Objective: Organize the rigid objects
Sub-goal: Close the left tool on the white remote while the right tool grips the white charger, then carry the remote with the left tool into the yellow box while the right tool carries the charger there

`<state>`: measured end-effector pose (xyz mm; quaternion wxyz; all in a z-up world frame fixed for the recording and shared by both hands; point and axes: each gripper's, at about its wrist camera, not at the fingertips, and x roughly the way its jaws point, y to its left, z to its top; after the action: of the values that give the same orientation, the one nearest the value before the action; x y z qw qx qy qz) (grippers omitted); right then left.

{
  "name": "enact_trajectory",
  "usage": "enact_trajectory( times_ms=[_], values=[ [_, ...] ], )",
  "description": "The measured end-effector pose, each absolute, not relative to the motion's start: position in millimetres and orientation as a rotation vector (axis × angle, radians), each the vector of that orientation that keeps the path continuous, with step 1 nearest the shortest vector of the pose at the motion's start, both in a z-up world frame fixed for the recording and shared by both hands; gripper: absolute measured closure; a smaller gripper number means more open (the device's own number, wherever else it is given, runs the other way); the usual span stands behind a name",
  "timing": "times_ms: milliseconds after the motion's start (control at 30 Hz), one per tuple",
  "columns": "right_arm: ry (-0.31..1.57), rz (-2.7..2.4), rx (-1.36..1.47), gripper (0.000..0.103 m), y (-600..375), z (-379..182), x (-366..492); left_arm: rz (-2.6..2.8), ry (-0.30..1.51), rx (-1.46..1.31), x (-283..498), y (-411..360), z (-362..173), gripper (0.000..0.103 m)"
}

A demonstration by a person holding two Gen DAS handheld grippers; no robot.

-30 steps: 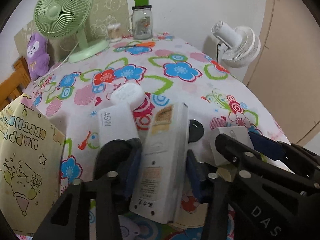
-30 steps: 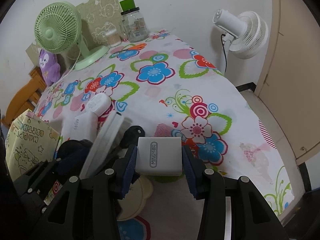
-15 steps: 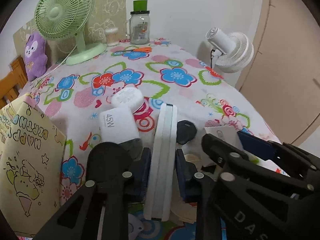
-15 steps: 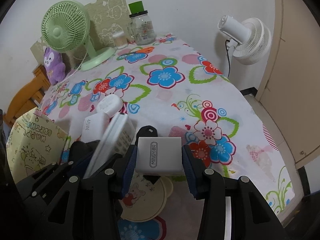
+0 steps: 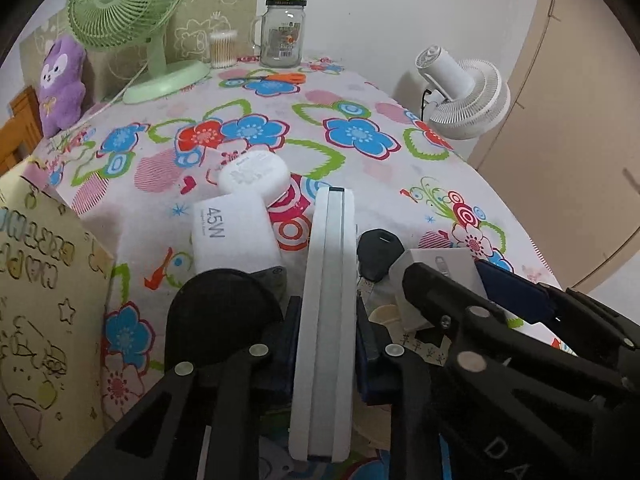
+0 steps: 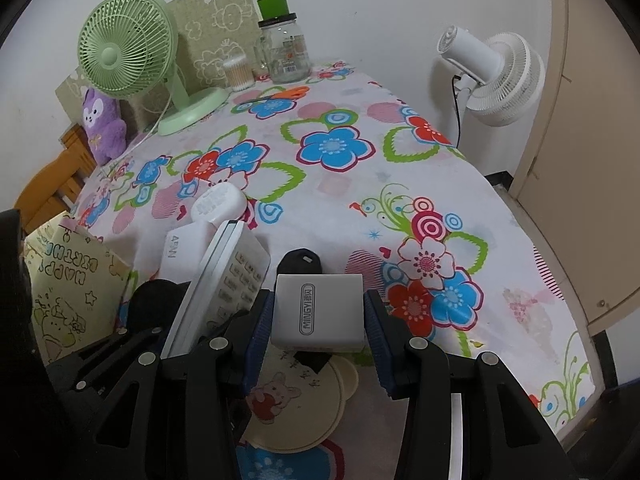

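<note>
At the lower centre of each wrist view a gripper is clamped on something: the left gripper [image 5: 326,340], just closed, pinches a white remote control [image 5: 326,320] edge-on, and the right gripper [image 6: 318,320] holds a grey charger block [image 6: 318,310] above a cream bear-shaped coaster [image 6: 296,408]. Just beyond lie one white 45W adapter [image 5: 232,234], one rounded white case [image 5: 254,178] and one black key fob [image 5: 378,250]. The floral tablecloth [image 6: 340,200] is bare through the middle to its right edge, with two fans, one green [image 6: 128,46] and one white [image 6: 496,76], at the top.

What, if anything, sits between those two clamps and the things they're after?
Nothing visible does. The left gripper, whose jaws have just been closing, clamps the white remote edge-on. The right gripper has the white charger between its pads, apparently gripped, with no other object in the gap.
</note>
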<state>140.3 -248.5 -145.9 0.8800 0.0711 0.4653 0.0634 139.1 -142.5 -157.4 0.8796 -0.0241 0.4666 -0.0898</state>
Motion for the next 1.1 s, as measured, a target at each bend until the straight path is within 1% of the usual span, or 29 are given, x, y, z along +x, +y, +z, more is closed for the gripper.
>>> enact_trajectory(
  times_ms=[433,1100],
  values=[
    [0.908,0.127,0.160,0.054,-237,-114,120,-0.211,0.909,-0.030,117,-132,-123,0.082],
    [0.815,0.125,0.110,0.054,-197,-52,88,-0.210,0.824,-0.032,84,-93,-67,0.082]
  ],
)
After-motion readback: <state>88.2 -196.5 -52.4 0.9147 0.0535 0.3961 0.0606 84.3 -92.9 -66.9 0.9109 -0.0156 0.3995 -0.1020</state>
